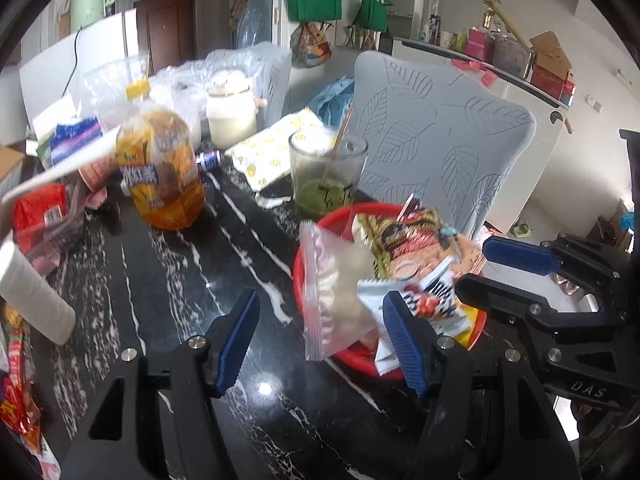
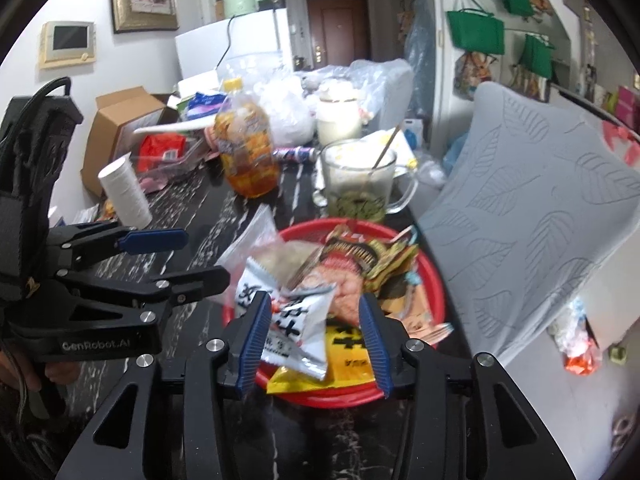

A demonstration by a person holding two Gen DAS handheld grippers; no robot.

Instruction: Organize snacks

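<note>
Red basket [image 2: 434,280] heaped with blurred snack packets [image 2: 304,320], lower ones buried, left tongs [image 1: 320,340] released, right tongs [image 2: 314,340] released above them

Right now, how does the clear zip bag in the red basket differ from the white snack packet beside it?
The clear zip bag is see-through with a pale filling and no print; the white snack packet is opaque with bold black characters and some red. The zip bag stands tall against the red basket rim at its left side, while the white packet lies lower near the front. Both sit in the basket, touched by no jaws.
</note>
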